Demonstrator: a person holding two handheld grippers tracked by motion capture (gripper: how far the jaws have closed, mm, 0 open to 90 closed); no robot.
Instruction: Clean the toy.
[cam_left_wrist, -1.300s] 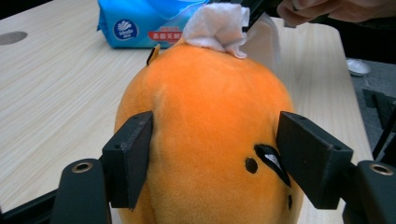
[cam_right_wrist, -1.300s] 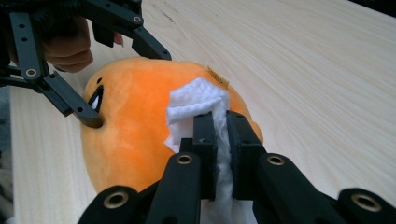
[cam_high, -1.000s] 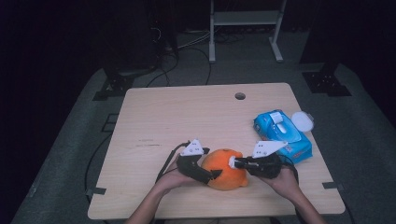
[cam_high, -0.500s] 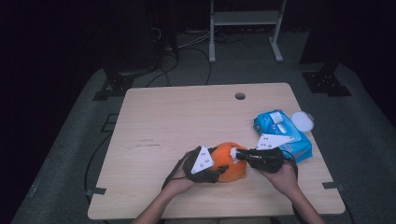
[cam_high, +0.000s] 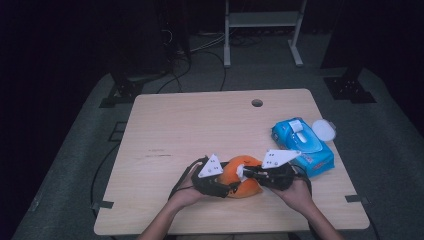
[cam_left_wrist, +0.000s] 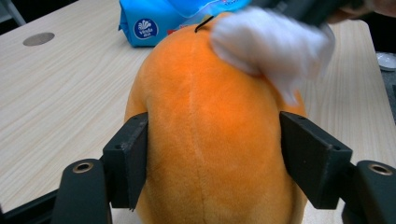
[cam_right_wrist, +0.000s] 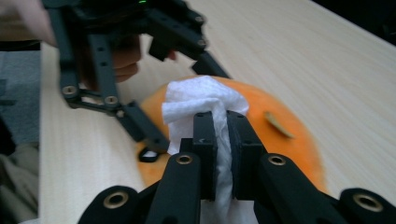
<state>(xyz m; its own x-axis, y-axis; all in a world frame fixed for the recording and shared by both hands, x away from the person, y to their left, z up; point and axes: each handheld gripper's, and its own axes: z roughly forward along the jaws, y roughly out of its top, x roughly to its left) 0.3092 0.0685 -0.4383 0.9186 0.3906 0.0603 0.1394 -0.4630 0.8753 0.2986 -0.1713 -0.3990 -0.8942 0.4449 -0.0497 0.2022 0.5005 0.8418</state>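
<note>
At the lower centre of the table, the orange plush toy is pinched by the left claw, whose jaws have just been closing. A white wipe is clamped in the right claw and laid on the toy's top; wiping is judged barely begun.

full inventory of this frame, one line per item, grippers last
plush toy: 1, orange, near edge of table, between the grippers
wipe: 1, white, crumpled, on top of plush toy
wipes pack: 1, blue, right side of table
lid: 1, white, round, by the pack's far right end
table: 1, light wood, hole near far edge
left gripper: 1, black, jaws have just been closing, pads pressed on plush toy's sides
right gripper: 1, black, shut on wipe
hands: 2, at the table's near edge
</note>
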